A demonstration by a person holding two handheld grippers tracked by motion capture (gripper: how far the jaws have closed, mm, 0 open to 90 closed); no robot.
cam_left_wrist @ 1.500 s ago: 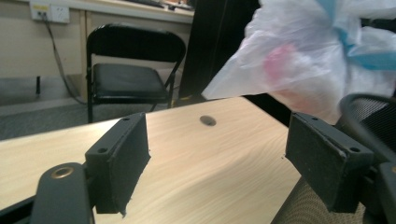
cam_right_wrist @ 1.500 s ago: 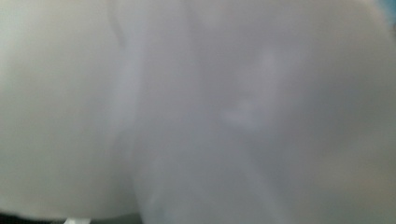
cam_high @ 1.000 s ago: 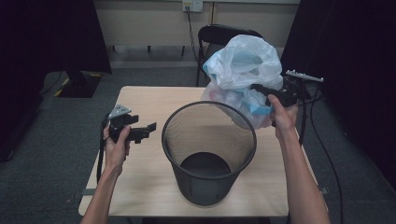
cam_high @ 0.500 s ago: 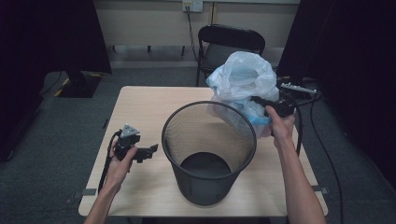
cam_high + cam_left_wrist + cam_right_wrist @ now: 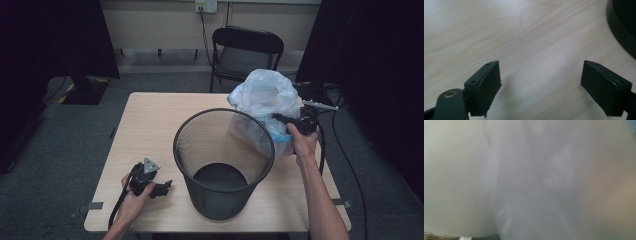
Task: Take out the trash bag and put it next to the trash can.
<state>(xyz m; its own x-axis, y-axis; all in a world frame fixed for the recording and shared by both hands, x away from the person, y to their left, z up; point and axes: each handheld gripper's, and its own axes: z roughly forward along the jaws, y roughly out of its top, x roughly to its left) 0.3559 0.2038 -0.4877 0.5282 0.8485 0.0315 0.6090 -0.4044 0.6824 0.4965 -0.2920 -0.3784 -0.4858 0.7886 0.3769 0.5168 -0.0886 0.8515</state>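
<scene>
High view: both hands had sunk since a second before. The left tool (image 5: 162,189) had come down from beside the bin's upper wall to rest at the table's (image 5: 150,120) near edge, at about 8 o'clock of the wire-mesh waste bin (image 5: 223,165), its jaws spread with nothing between them. The right tool (image 5: 281,119) had dropped with the translucent plastic bag (image 5: 263,97), which a second earlier billowed well above the rim and now sagged against the bin's far wall at 2 o'clock, outside the mesh. That tool was pressed together on a fold of the bag's film near its lower edge. My reading is that the bag was being brought down to line the bin, with the left tool parked and free to help open its mouth. The bin stood upright on the table and looked empty down to its dark base. Something pale blue showed through the bag's film, but what it was could not be told.

Left gripper view: the two black jaws stood wide apart over bare wood grain, with the bin's dark base rim (image 5: 621,27) at 2 o'clock.

Right gripper view: blurred whitish bag film (image 5: 529,180) lay right against the lens.
</scene>
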